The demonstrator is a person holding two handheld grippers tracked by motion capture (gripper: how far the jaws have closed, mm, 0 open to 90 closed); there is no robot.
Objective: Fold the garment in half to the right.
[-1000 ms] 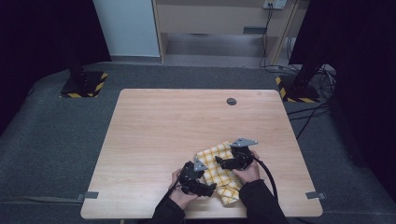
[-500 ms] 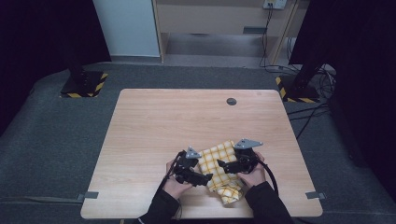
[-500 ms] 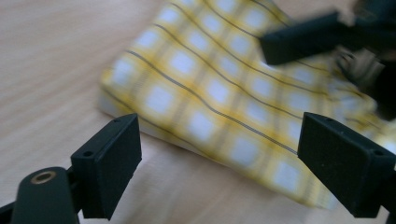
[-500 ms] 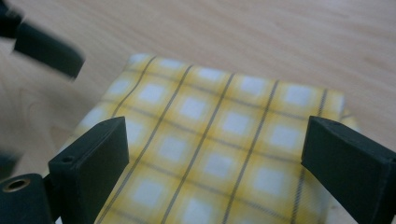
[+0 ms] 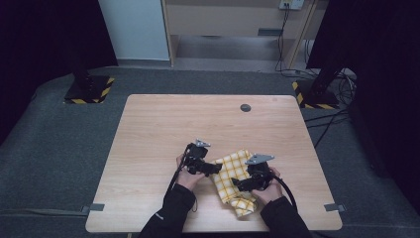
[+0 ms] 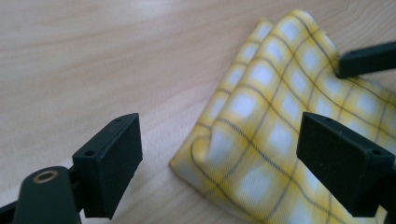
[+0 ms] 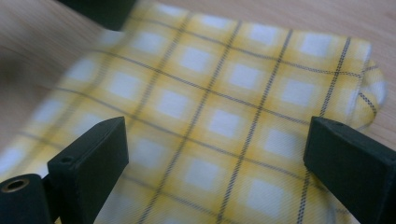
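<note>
A yellow checked cloth (image 5: 232, 174) lies folded on the wooden table (image 5: 163, 129), near the front edge. My left gripper (image 5: 217, 168) is at the cloth's left edge, pointing right. In the left gripper view its jaws stand open (image 6: 219, 140), with the cloth's folded corner (image 6: 261, 107) between and beyond them, untouched by the pads. My right gripper (image 5: 236, 184) sits over the cloth's right part, pointing left. It is open (image 7: 215, 135) just above the fabric (image 7: 224, 84), with nothing pinched. One jaw of the right gripper (image 6: 369, 58) rests at the cloth's far side.
A small dark round disc (image 5: 245, 107) is set into the table near its far edge. Bare wood extends left of and beyond the cloth. Grey carpet (image 5: 59, 148) surrounds the table, with striped stand bases (image 5: 89, 91) at the far corners.
My left gripper has moved away from the person, from the cloth's near left side up to its left edge. The right gripper and the cloth have barely shifted.
</note>
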